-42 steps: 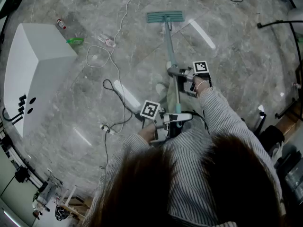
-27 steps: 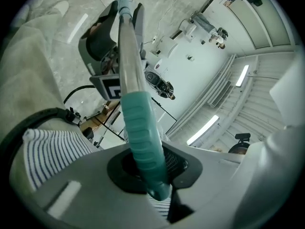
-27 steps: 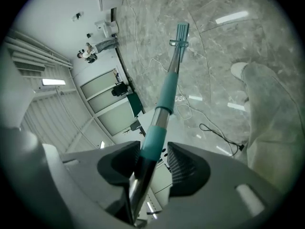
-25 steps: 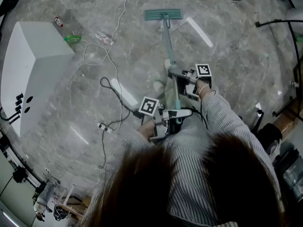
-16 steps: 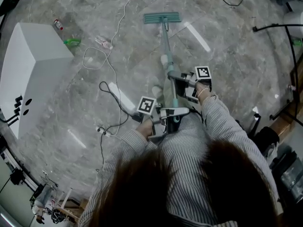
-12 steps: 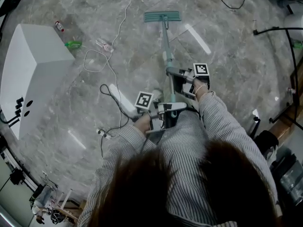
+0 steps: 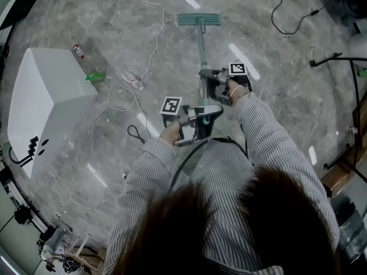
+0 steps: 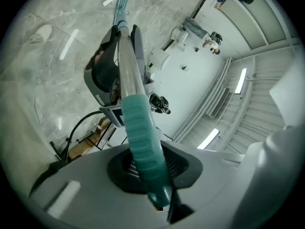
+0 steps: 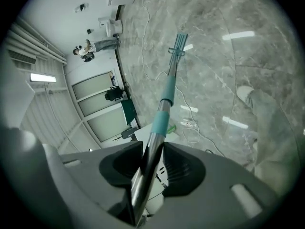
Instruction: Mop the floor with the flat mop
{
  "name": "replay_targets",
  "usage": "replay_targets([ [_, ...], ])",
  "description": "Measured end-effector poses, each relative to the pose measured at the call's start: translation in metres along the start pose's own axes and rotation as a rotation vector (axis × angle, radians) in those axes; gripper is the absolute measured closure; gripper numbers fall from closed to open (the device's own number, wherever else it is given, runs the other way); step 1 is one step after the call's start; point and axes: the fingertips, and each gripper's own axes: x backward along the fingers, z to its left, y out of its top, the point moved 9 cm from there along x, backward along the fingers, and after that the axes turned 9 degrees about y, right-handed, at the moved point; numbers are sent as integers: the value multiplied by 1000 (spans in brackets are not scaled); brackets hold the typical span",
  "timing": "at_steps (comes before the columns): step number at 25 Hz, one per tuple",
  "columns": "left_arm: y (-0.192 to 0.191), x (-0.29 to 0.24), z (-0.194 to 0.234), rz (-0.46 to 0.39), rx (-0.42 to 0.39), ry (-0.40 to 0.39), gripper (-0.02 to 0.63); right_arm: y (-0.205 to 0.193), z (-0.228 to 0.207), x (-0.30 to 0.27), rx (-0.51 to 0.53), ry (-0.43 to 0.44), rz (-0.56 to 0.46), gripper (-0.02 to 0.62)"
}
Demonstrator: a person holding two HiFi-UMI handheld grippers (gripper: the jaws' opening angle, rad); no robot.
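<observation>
The flat mop has a teal head (image 7: 199, 20) lying flat on the grey marble floor, far ahead of me, and a long pole (image 7: 202, 53) running back toward my body. My left gripper (image 7: 198, 118) is shut on the mop's ribbed teal handle grip (image 8: 141, 137) at the pole's near end. My right gripper (image 7: 213, 80) is shut on the metal pole (image 9: 151, 168) a little farther along. In the right gripper view the mop head (image 9: 178, 45) shows small at the pole's far end. In the left gripper view the right gripper (image 8: 112, 73) sits up the pole.
A large white box (image 7: 50, 105) stands at the left. White and black cables (image 7: 150, 36) trail over the floor left of the mop, with a bottle (image 7: 79, 51) and a green item (image 7: 96, 77) by the box. Black stands and a cable (image 7: 338, 56) are at the right.
The mop head has slid away from me across the floor, and both grippers have gone forward with the pole. The power strip and my shoe have dropped out of sight.
</observation>
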Motion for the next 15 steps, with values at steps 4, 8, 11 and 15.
replay_targets([
  [4, 84, -16, -53, -60, 3, -9, 546, 80, 54, -38, 17, -31, 1, 462],
  [8, 126, -26, -75, -108, -26, 20, 546, 123, 77, -56, 44, -43, -11, 463],
  [11, 133, -28, -78, -135, -28, 13, 546, 135, 81, -61, 69, -54, 22, 463],
  [15, 179, -50, -101, -179, -43, -3, 546, 181, 109, -70, 91, -58, -8, 463],
])
